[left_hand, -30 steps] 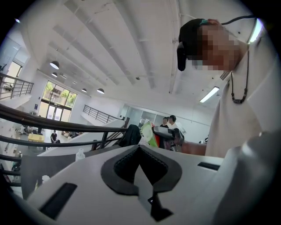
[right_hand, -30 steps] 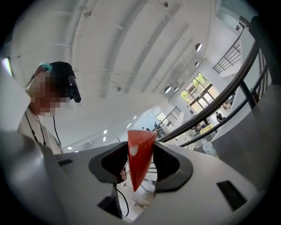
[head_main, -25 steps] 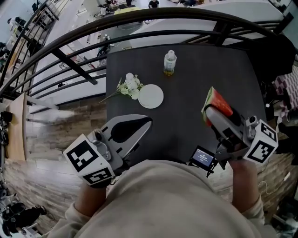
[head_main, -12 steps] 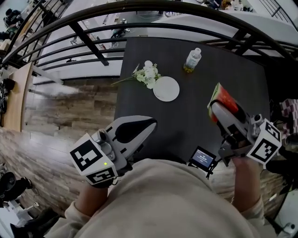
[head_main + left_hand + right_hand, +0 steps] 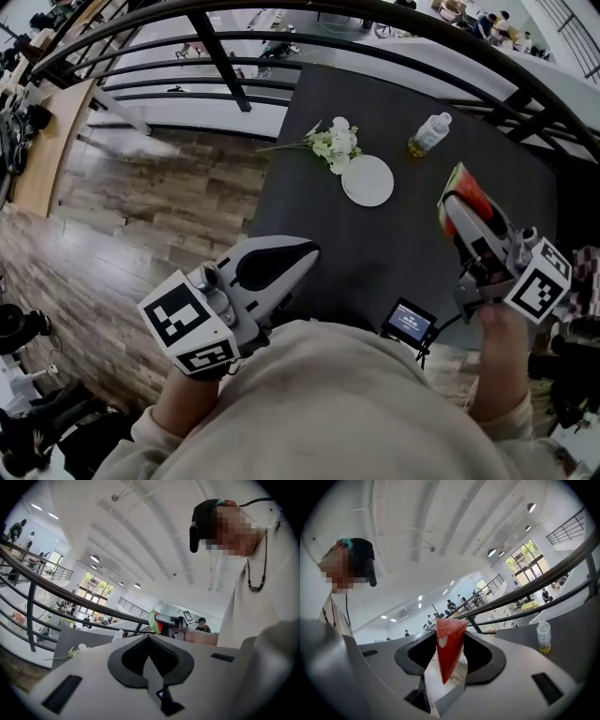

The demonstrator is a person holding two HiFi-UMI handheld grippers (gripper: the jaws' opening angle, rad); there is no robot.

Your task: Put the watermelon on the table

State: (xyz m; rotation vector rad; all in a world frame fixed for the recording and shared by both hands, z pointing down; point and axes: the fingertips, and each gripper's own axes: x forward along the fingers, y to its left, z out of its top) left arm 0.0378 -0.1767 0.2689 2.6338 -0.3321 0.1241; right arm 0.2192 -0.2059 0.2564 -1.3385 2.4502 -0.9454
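The dark desk point(image 5: 375, 262) fills the middle of the frame. Your left gripper point(image 5: 302, 253), lower left, has its jaws together and empty. Your right gripper point(image 5: 466, 214), at the right edge, has its jaws clamped on the watermelon slice point(image 5: 466, 187), apparently above the desk's right side. Lowering and release remain.

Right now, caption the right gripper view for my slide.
Right hand-held gripper holds a red watermelon wedge; bottle on the dark table beyond.
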